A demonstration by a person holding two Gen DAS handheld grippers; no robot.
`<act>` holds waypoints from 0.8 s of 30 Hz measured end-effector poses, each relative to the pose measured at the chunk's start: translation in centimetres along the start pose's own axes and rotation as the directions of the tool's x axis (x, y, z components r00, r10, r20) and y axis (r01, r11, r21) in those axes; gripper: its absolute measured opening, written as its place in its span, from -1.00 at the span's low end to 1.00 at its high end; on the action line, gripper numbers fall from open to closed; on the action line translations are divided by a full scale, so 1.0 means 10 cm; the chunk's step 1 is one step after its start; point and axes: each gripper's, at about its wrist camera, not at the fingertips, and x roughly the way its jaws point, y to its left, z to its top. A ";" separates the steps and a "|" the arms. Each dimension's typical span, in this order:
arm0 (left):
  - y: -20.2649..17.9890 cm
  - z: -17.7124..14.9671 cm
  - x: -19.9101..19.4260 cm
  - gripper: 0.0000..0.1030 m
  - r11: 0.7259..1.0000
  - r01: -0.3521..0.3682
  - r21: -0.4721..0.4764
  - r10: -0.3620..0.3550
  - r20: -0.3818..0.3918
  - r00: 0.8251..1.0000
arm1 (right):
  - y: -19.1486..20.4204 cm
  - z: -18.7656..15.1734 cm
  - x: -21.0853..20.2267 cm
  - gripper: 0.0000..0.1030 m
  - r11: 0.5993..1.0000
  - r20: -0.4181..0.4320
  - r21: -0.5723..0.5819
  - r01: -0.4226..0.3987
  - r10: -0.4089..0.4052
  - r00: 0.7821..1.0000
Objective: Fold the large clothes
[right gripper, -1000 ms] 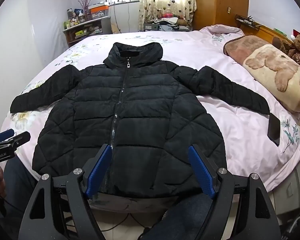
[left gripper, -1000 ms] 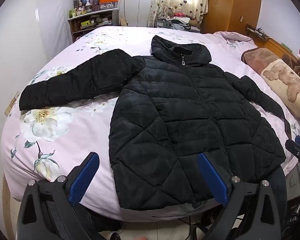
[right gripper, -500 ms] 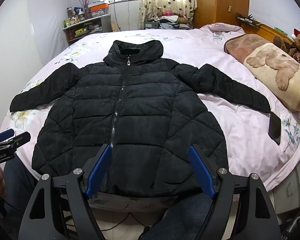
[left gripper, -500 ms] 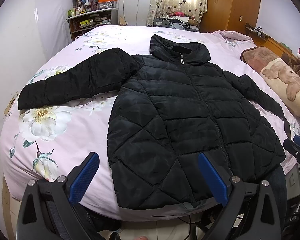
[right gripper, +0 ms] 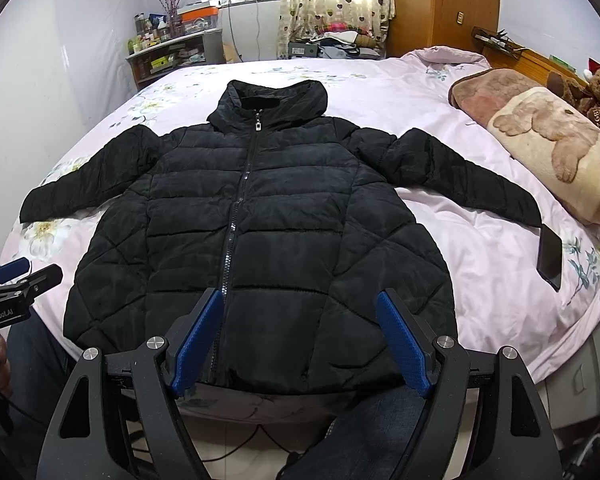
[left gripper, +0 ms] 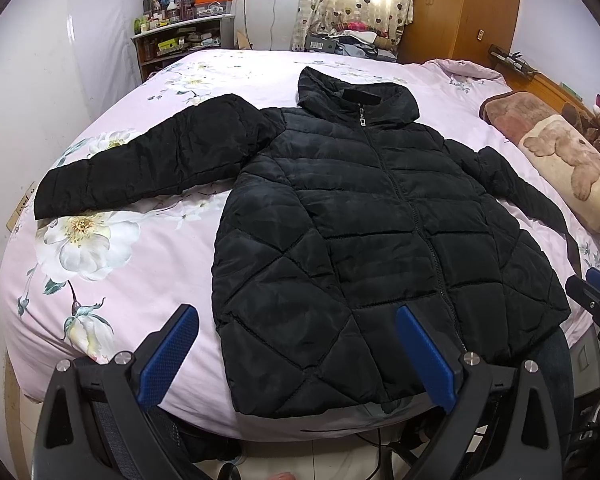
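Little has moved since a second ago: both views have only edged slightly closer to the bed. Left tool (left gripper: pixel 296 354) and right tool (right gripper: pixel 300 338) hover spread wide, empty, above the hem of the black jacket (right gripper: pixel 256 232). It lies flat, zipped, sleeves outstretched on the pink floral bed (left gripper: pixel 112 264), a phone (right gripper: pixel 550 256) beside its sleeve.

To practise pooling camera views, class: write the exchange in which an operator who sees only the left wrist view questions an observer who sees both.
Operator: What is the dark strip past the far sleeve?
Observer: A phone, lying flat on the bedsheet just beyond that cuff.
Operator: How does my left gripper sit relative to the jacket?
Observer: The left gripper hangs off the jacket's hem corner, above the bed edge, not touching it.
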 end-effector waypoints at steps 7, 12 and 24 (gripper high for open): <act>0.00 0.00 0.00 0.94 1.000 0.000 0.000 0.000 0.000 1.000 | 0.02 -0.01 0.00 0.53 1.000 0.003 -0.003 0.001 -0.001 1.000; -0.01 0.00 0.00 0.94 1.000 0.000 -0.001 0.000 -0.003 1.000 | 0.02 -0.01 -0.01 0.53 1.000 0.004 -0.005 0.000 0.000 1.000; -0.02 -0.01 0.00 0.94 1.000 0.002 -0.001 -0.002 -0.005 1.000 | 0.02 -0.01 -0.01 0.53 1.000 0.003 -0.004 0.000 0.000 1.000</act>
